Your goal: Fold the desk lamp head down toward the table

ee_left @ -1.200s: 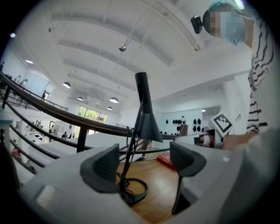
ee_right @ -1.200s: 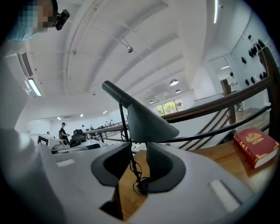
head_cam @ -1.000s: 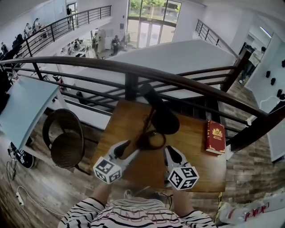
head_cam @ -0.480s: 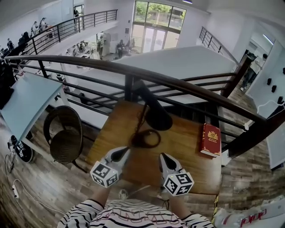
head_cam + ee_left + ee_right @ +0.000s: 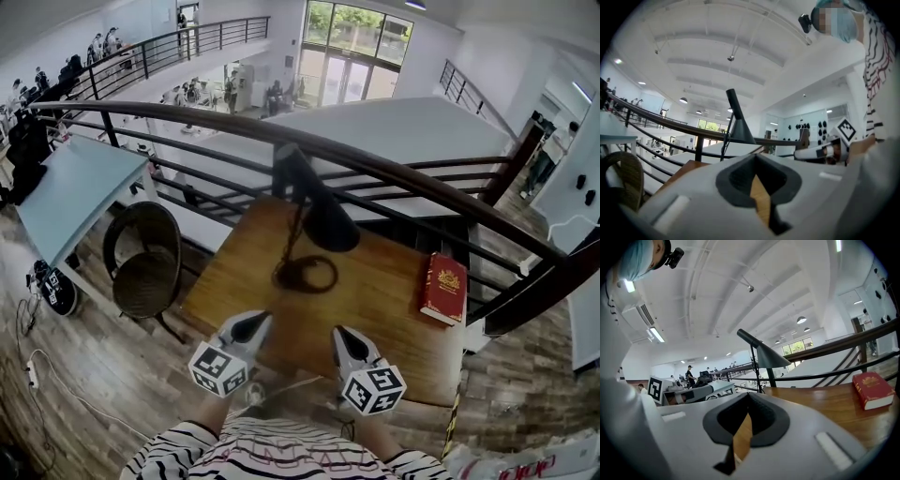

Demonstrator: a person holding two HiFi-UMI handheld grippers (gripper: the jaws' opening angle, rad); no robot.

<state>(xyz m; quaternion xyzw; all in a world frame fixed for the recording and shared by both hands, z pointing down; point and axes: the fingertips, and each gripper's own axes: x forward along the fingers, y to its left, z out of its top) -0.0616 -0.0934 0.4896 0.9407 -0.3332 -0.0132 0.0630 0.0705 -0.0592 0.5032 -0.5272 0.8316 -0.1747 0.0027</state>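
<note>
The black desk lamp [image 5: 314, 220] stands on the far half of the wooden worktop [image 5: 384, 305]. Its ring-shaped base [image 5: 305, 275] lies flat on the wood, and its cone head [image 5: 330, 228] is raised above it on a thin stem, tilted. The dark railing [image 5: 403, 173] runs just behind it along the worktop's far edge, and in the head view the lamp's upper end overlaps the railing post.

A red book [image 5: 442, 286] lies flat near the right edge, well apart from the lamp. To the left of the worktop a round wicker chair [image 5: 142, 267] stands on the plank floor, with a pale slanted table [image 5: 70, 192] beyond it.

The left claw [image 5: 253, 323] and the right claw [image 5: 341, 336] hover side by side at the worktop's near edge, both well short of the lamp. Each has its jaws pressed together with nothing held between them.

Open wood stretches from the claws to the lamp base, and more lies between the lamp and the book. The railing closes off the far side, while the left and near edges drop straight to the floor.
</note>
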